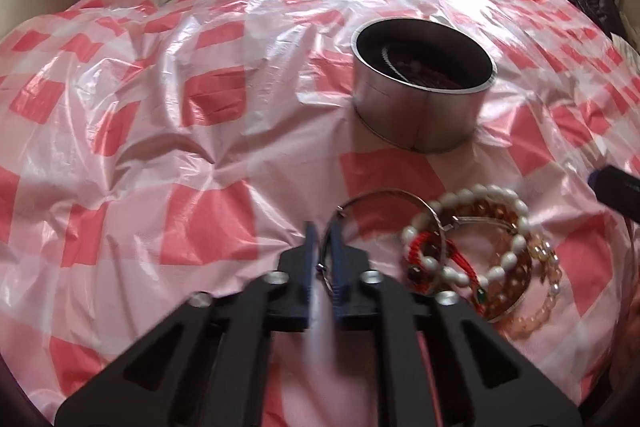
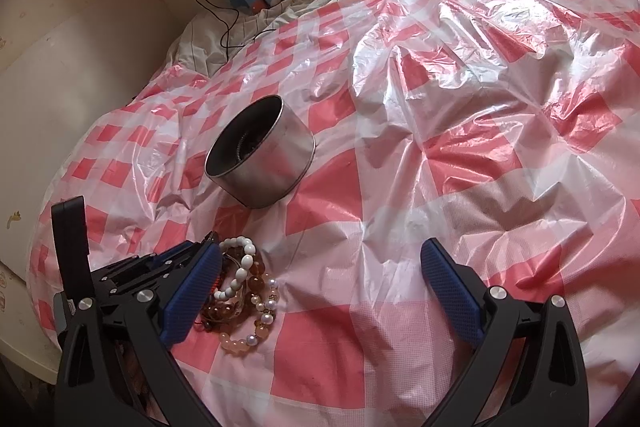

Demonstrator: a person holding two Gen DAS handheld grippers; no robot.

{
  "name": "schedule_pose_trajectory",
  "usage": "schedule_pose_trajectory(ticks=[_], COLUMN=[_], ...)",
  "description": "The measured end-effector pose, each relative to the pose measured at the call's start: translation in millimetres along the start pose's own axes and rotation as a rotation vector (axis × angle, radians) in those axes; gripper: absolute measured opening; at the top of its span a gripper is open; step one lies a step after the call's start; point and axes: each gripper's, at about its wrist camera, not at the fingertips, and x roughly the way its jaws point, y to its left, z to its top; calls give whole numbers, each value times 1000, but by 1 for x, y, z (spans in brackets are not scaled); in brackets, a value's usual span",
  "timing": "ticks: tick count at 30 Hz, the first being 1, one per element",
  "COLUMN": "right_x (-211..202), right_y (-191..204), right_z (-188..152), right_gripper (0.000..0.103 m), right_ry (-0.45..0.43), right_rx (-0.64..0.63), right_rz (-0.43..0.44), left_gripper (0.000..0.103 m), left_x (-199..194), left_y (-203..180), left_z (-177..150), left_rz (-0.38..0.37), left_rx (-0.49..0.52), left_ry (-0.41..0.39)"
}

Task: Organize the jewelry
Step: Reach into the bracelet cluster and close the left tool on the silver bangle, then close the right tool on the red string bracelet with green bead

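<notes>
Bed (image 1: 168,115), draped in a red-and-white checked plastic sheet (image 2: 460,131), carries everything.

Round metal tin (image 1: 420,107) stands open-topped on the sheet. In the left wrist view it lies at about one o'clock from the left claw (image 1: 323,239), well apart, with bare sheet between. Something dark already sits inside (cannot tell what).

Jewelry pile (image 1: 476,251) lies near the camera, at roughly three o'clock from the left claw's tips: white bead bracelet (image 1: 486,193), amber beads, red cord.

Silver bangle (image 1: 384,197) is a thin hoop, its far rim arching toward twelve o'clock and its near rim passing between the blue pads.

Left claw: pads drawn together, clamped on the bangle's near rim. It is the nearer claw to tin and bangle alike.

Right claw (image 2: 320,287): fingers wide apart, nothing between them; the pile touches or sits just beside its left finger (image 2: 192,291).

Judgement: the carry to the tin runs up and slightly right; the hoop overlaps the pile and may drag it.
</notes>
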Motion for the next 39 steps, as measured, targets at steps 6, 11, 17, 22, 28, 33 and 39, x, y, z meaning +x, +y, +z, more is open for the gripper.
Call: schedule_pose_trajectory(ticks=[6,11,17,22,28,33,39], right_x=[1,0,8,10,37,77,100], right_y=[6,28,60,92,149,161,162], right_z=[-1,-6,-19,-26,-26,-22,-17], right_gripper=[95,95,95,95,95,56,56], right_ry=[1,-2,25,3,80,242,324], right_rx=[-32,-151,-330,-496,-781,-890,-943], right_rz=[-1,-4,15,9,90,109,157], left_gripper=[2,2,2,2,2,2,2], left_x=[-20,-26,-23,-25,-22,-20,-17], left_y=[24,51,56,67,71,81,88], left_z=[-7,-9,-12,-13,-15,-18,-20], left_rz=[-16,11,-1,-46,-14,-2,-15], left_rx=[-89,-176,-176,-216,-213,-236,-252], left_ry=[-42,-54,-40,-45,-33,-17,-7])
